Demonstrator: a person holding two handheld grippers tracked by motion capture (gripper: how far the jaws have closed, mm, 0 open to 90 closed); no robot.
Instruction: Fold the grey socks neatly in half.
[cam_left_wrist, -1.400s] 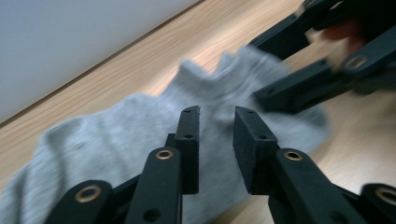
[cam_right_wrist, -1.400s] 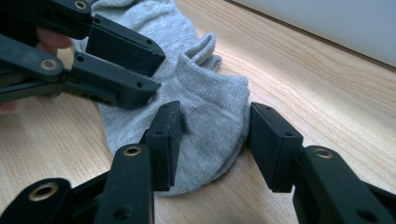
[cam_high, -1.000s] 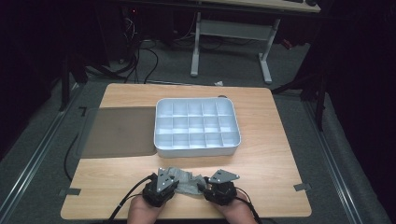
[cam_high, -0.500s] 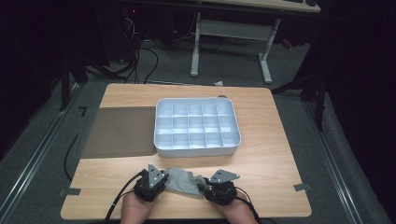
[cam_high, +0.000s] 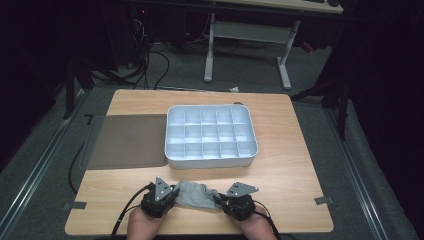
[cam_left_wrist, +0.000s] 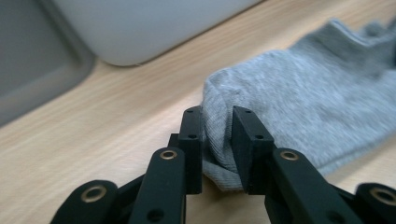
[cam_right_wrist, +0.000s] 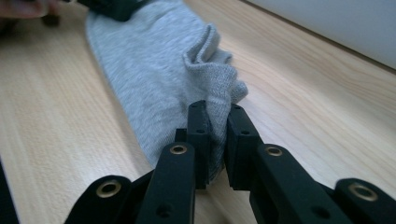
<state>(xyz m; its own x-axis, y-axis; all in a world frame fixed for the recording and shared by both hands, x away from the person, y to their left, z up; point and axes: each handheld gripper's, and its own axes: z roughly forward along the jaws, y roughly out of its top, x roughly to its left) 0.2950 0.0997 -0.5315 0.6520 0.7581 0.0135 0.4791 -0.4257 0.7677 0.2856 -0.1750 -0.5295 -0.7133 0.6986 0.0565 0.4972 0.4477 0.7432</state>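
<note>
Over on the left, the left tongs (cam_high: 172, 194) sit low on the near edge of the desk (cam_high: 290, 170), jaws pinched onto one end of the grey sock (cam_high: 195, 196), and the left gripper view shows it plainly: a fold of knit fabric (cam_left_wrist: 219, 140) squeezed between the two black jaws. Just beyond that hand lies a flat grey mat (cam_high: 127, 140) on the desk's left side, its right edge tucked against the white divided tray (cam_high: 211, 157) (rows of small compartments, sitting mid-desk). The sock itself lies flat on the wood between the two hands, near the front edge and well short of the tray. Moving right, the right tongs (cam_high: 218, 200) have the other end: in the right gripper view the jaws are clamped on a bunched fold of the sock (cam_right_wrist: 215, 88), with the rest of it stretching away across the wood toward the other gripper
</note>
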